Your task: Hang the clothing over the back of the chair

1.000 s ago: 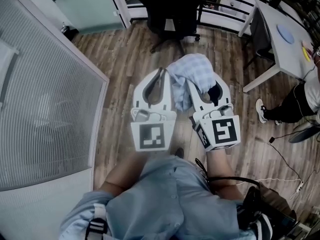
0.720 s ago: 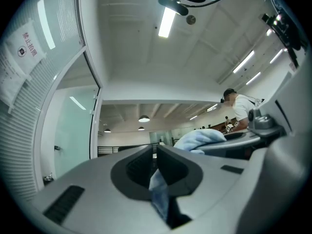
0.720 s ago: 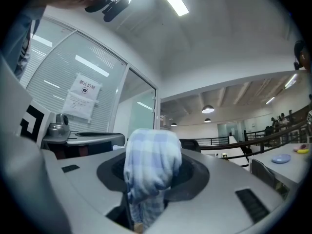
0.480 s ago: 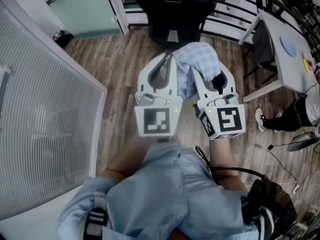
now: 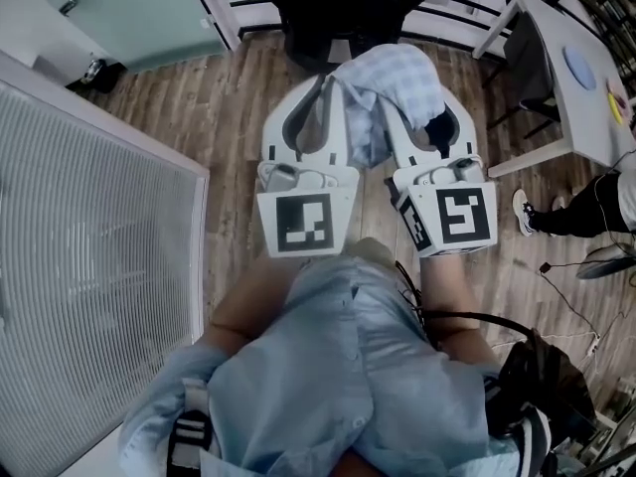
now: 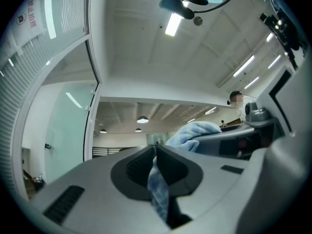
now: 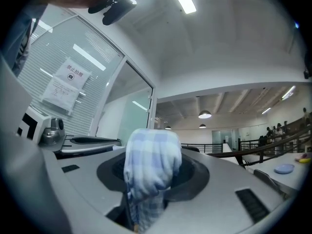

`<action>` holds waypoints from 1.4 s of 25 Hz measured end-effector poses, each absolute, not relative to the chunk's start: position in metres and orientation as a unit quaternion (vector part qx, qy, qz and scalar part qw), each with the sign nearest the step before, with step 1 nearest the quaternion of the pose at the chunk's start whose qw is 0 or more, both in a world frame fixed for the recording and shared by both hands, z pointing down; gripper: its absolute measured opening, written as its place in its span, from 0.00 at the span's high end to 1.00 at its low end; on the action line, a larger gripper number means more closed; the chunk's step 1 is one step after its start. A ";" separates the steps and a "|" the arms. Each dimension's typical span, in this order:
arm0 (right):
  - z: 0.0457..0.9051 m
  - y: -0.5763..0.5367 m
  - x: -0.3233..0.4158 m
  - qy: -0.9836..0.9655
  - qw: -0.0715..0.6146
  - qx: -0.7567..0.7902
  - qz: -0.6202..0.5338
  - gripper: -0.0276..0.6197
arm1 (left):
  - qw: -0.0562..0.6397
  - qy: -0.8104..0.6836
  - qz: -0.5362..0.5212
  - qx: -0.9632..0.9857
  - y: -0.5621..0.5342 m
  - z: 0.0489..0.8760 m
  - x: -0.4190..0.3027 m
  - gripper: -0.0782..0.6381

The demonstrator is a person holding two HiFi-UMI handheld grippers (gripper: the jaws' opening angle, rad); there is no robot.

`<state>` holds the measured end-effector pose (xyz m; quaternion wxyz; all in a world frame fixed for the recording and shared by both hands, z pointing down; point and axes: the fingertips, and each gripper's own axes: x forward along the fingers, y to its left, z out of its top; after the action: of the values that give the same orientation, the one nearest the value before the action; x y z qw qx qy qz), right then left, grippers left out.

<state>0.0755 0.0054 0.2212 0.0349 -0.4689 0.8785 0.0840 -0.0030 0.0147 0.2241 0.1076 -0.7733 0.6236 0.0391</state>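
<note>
A light blue checked piece of clothing (image 5: 393, 82) is bunched between both grippers, held up in front of me. My left gripper (image 5: 326, 85) is shut on a thin fold of it (image 6: 158, 189). A thick wad (image 7: 152, 167) fills my right gripper (image 5: 429, 107), which is shut on it, and the cloth drapes over its tips. The black office chair (image 5: 333, 8) stands just beyond the grippers at the top of the head view, its back partly hidden by the cloth.
A glass partition with blinds (image 5: 89, 246) runs along the left, a frosted glass door (image 5: 119, 13) at upper left. A white table (image 5: 576, 78) stands at right with a seated person's leg (image 5: 556, 217) beside it. Wooden floor (image 5: 238, 97) lies between them.
Both grippers with the clothing have moved forward toward the black chair, which now sits right at their tips. The grips have not changed.
</note>
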 end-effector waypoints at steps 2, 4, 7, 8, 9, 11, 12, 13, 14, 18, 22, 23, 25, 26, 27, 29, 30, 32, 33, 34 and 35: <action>0.228 0.000 0.075 0.877 0.035 -0.471 0.086 0.69 | 0.103 0.625 0.037 -0.773 0.009 0.235 -0.005 0.85; 0.234 -0.010 0.070 0.878 0.032 -0.470 0.086 0.69 | 0.094 0.627 0.035 -0.772 -0.002 0.245 -0.010 0.85; 0.240 -0.031 0.065 0.879 0.031 -0.468 0.084 0.69 | 0.087 0.629 0.029 -0.772 -0.026 0.253 -0.015 0.85; 0.240 -0.041 0.064 0.879 0.032 -0.467 0.085 0.69 | 0.088 0.630 0.027 -0.771 -0.037 0.254 -0.016 0.85; 0.239 -0.053 0.064 0.880 0.032 -0.466 0.085 0.69 | 0.089 0.631 0.025 -0.770 -0.052 0.253 -0.017 0.85; 0.237 -0.082 0.062 0.881 0.031 -0.464 0.084 0.69 | 0.085 0.634 0.022 -0.769 -0.084 0.251 -0.019 0.85; 0.237 -0.095 0.061 0.882 0.030 -0.463 0.081 0.69 | 0.083 0.635 0.020 -0.768 -0.098 0.251 -0.020 0.85; 0.237 -0.108 0.059 0.883 0.030 -0.461 0.079 0.69 | 0.081 0.636 0.017 -0.768 -0.111 0.251 -0.021 0.85; 0.237 -0.120 0.058 0.884 0.031 -0.459 0.077 0.69 | 0.080 0.637 0.015 -0.766 -0.123 0.251 -0.022 0.85; 0.231 -0.161 0.047 0.891 0.037 -0.446 0.078 0.69 | 0.080 0.648 0.013 -0.757 -0.166 0.249 -0.032 0.85; 0.221 -0.200 0.038 0.900 0.051 -0.425 0.082 0.69 | 0.090 0.664 0.006 -0.742 -0.203 0.241 -0.042 0.85; 0.218 -0.209 0.036 0.903 0.054 -0.419 0.084 0.69 | 0.094 0.668 0.004 -0.738 -0.211 0.238 -0.044 0.85; 0.210 -0.226 0.030 0.907 0.062 -0.406 0.088 0.69 | 0.105 0.676 0.005 -0.729 -0.226 0.229 -0.049 0.85; 0.205 -0.234 0.027 0.909 0.068 -0.401 0.091 0.69 | 0.110 0.681 0.006 -0.724 -0.233 0.224 -0.051 0.85; 0.199 -0.241 0.025 0.910 0.075 -0.396 0.095 0.69 | 0.116 0.685 0.007 -0.720 -0.239 0.218 -0.054 0.85; 0.188 -0.254 0.019 0.912 0.087 -0.387 0.102 0.69 | 0.124 0.691 0.010 -0.712 -0.249 0.209 -0.060 0.85; 0.184 -0.259 0.016 0.913 0.091 -0.383 0.106 0.69 | 0.128 0.694 0.012 -0.708 -0.253 0.205 -0.064 0.85; 0.176 -0.269 0.008 0.915 0.097 -0.375 0.113 0.69 | 0.137 0.700 0.014 -0.701 -0.261 0.198 -0.072 0.85; 0.172 -0.274 0.004 0.916 0.100 -0.371 0.117 0.69 | 0.142 0.702 0.015 -0.697 -0.266 0.194 -0.076 0.85; 0.167 -0.280 0.000 0.916 0.102 -0.368 0.120 0.69 | 0.146 0.704 0.017 -0.695 -0.271 0.190 -0.081 0.85; 0.163 -0.286 -0.004 0.917 0.105 -0.366 0.122 0.69 | 0.148 0.706 0.019 -0.692 -0.276 0.187 -0.085 0.85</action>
<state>-0.0039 -0.2862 0.1632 0.1047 -0.3661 0.9165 0.1221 -0.0847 -0.2761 0.1868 0.1480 -0.6922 0.7062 0.0194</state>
